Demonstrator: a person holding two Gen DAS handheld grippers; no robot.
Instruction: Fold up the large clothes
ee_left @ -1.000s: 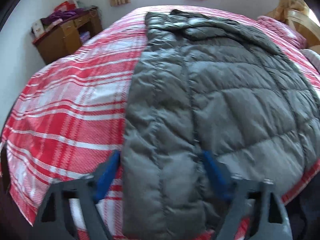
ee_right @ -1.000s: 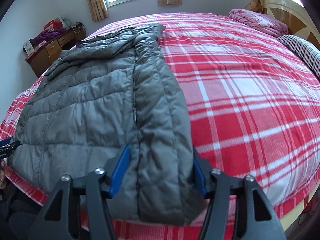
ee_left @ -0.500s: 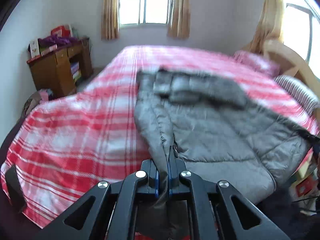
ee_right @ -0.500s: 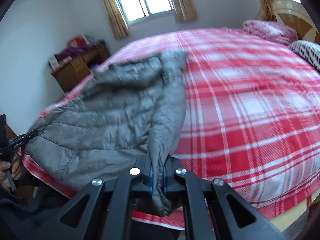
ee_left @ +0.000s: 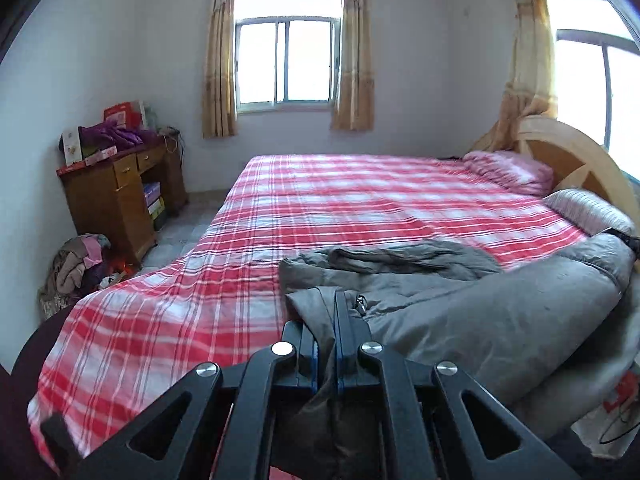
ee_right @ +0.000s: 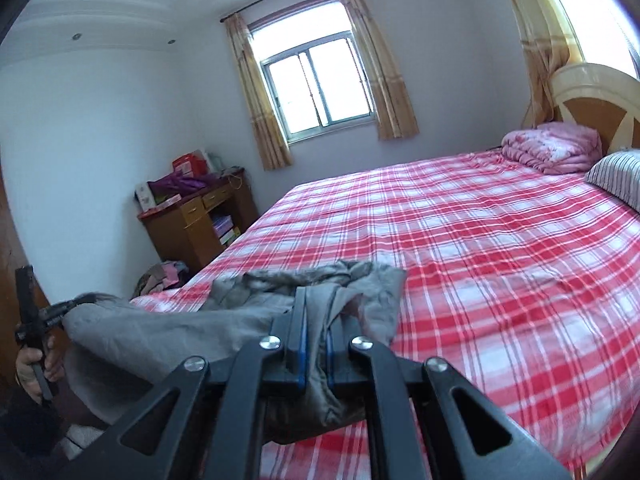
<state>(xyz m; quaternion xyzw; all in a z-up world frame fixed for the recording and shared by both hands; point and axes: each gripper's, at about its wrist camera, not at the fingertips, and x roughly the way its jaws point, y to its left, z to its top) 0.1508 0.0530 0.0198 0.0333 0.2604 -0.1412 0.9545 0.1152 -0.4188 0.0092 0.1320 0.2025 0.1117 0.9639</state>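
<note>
From my left tool (ee_left: pixel 327 332), closed tight on a fold of the grey quilted puffer jacket (ee_left: pixel 480 312), I see the hem raised off the red-and-white plaid bed (ee_left: pixel 360 200), the rest of the jacket trailing onto the bed's near edge and stretching right.

From my right tool (ee_right: pixel 316 328), likewise clamped on the jacket's (ee_right: pixel 160 336) other hem corner, the cloth spans left to my left tool (ee_right: pixel 60 312) in my hand (ee_right: pixel 34 368), its far end bunched on the bed (ee_right: pixel 480 240).

Daylight from overexposed window (ee_left: pixel 285 64); fisheye-dark corners.
</note>
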